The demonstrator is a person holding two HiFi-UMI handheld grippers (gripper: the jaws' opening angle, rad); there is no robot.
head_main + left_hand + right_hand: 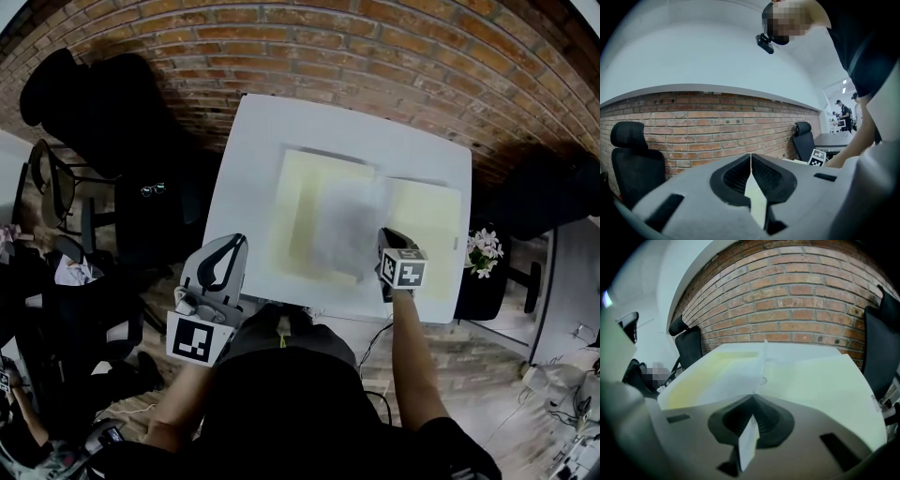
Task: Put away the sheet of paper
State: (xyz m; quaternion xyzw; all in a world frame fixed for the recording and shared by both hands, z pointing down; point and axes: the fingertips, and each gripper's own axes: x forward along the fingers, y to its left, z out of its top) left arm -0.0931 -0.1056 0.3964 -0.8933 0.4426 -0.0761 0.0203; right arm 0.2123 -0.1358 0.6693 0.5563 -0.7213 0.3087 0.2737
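- Right claw (385, 239) is clamped on the sheet of paper (345, 220), above the open yellow folder (431, 216) by the table's (253, 131) near edge; tugging could crease it.
- Left claw (236, 242), closed and empty off the near-left corner, steadies nothing, so the folder may slide.

No letters, numbers, brand names or labels are being shown legibly anywhere. Only coded signs are being displayed: a black-and-white square marker (199, 339) is being carried on the cube of the left gripper (241, 239), and a similar marker (406, 273) on the cube of the right gripper (382, 232). Blocky patterns are being shown on them, not readable characters.
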